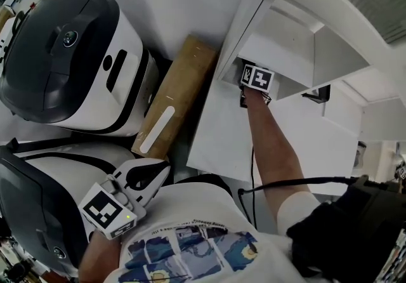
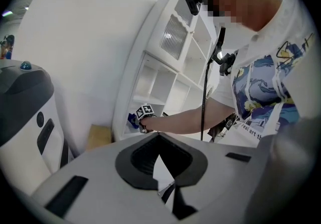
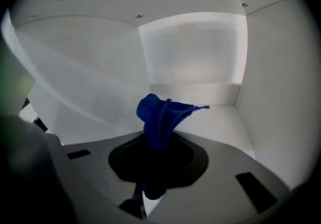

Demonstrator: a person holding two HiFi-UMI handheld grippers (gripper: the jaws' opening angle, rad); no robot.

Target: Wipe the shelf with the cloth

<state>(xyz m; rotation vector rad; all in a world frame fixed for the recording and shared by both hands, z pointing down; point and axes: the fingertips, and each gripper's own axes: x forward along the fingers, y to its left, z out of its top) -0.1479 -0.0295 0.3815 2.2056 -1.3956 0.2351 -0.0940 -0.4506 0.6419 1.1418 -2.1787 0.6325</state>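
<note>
Two grippers, only one working. The right gripper (image 3: 158, 143) is inside a compartment of the white shelf (image 3: 220, 122), at about 1 o'clock from the person in the head view. Its fingers are clenched on the blue cloth (image 3: 159, 115). In the right gripper view the cloth stands bunched out of the fingers toward 12 o'clock, with a loose corner trailing to 2 o'clock. I can't tell whether it touches the compartment floor or sits just above it. The left gripper (image 2: 159, 134) hangs near the person's torso at 7 o'clock, fingers pressed together on nothing, well apart from the shelf.

Risks, my read:
- The cloth is wadded, not spread, so a stroke would likely clean only a thin strip and miss the corners.
- If the hand drops too low, the hard gripper body could scrape the panel instead of the fabric.
- The grip is on a narrow pinch of cloth, so drag against the surface could tug it free.
- The black cable (image 1: 298, 181) by the right arm could snag on the shelf edge on a long sweep.
</note>
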